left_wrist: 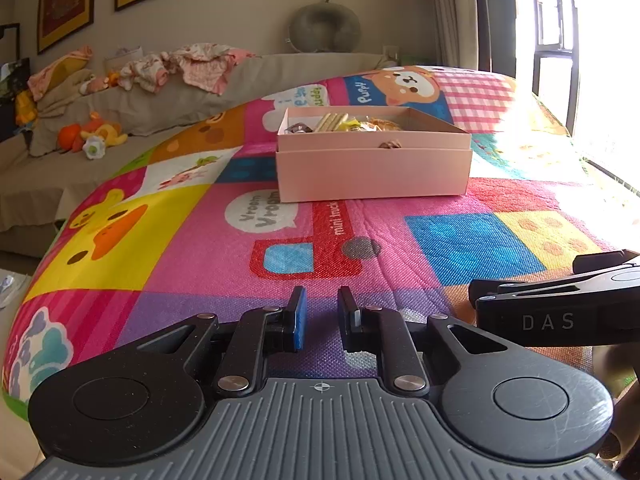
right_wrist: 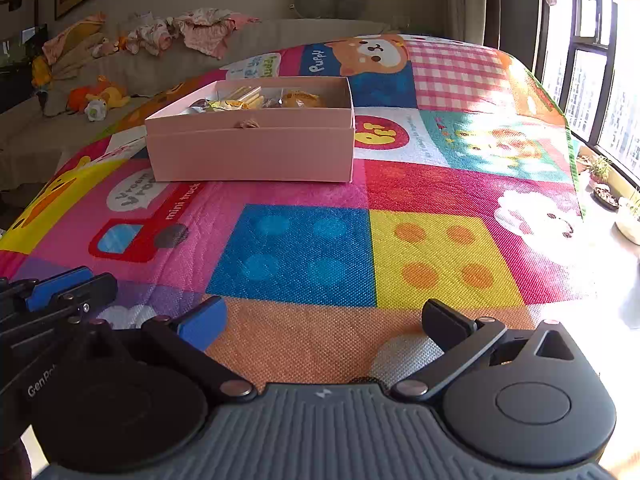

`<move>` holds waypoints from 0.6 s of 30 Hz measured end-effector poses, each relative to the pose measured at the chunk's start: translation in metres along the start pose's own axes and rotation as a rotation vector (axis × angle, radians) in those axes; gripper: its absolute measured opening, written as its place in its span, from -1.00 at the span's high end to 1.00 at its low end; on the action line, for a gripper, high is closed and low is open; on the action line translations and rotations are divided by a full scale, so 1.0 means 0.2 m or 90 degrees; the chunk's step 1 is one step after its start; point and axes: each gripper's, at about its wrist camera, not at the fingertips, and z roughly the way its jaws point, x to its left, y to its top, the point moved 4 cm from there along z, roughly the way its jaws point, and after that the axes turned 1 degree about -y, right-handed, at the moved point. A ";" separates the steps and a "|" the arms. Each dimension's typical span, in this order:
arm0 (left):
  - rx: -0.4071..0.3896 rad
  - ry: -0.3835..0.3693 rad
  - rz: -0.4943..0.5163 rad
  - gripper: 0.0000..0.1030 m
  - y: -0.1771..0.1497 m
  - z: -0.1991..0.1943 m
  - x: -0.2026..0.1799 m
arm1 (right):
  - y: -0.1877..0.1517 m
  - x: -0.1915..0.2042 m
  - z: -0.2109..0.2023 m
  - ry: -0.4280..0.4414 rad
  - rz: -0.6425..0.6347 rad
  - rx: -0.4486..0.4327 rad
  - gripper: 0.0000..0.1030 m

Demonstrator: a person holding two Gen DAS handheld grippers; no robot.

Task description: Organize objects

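Note:
A pink cardboard box [left_wrist: 372, 172] [right_wrist: 252, 156] stands open on the colourful play mat [left_wrist: 400, 240] [right_wrist: 400, 184], well ahead of both grippers. Wrapped snacks and biscuits [left_wrist: 352, 122] [right_wrist: 256, 100] lie inside it. My left gripper [left_wrist: 321, 300] hovers low over the mat's purple patch, its blue-padded jaws only a narrow gap apart with nothing between them. My right gripper [right_wrist: 324, 312] is spread wide over the orange patch, empty. The two grippers sit side by side, the left gripper [right_wrist: 76, 286] showing at the right wrist view's left edge.
A beige sofa [left_wrist: 120, 152] at the back left carries crumpled clothes [left_wrist: 192, 64] and plush toys [left_wrist: 94, 136]. A bright window [right_wrist: 592, 80] runs along the right, with potted plants [right_wrist: 600, 176] on its sill. The mat's right edge falls off near the sill.

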 end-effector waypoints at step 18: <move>-0.006 0.006 0.008 0.64 -0.01 0.00 0.00 | 0.00 0.00 0.00 0.000 0.000 0.000 -1.00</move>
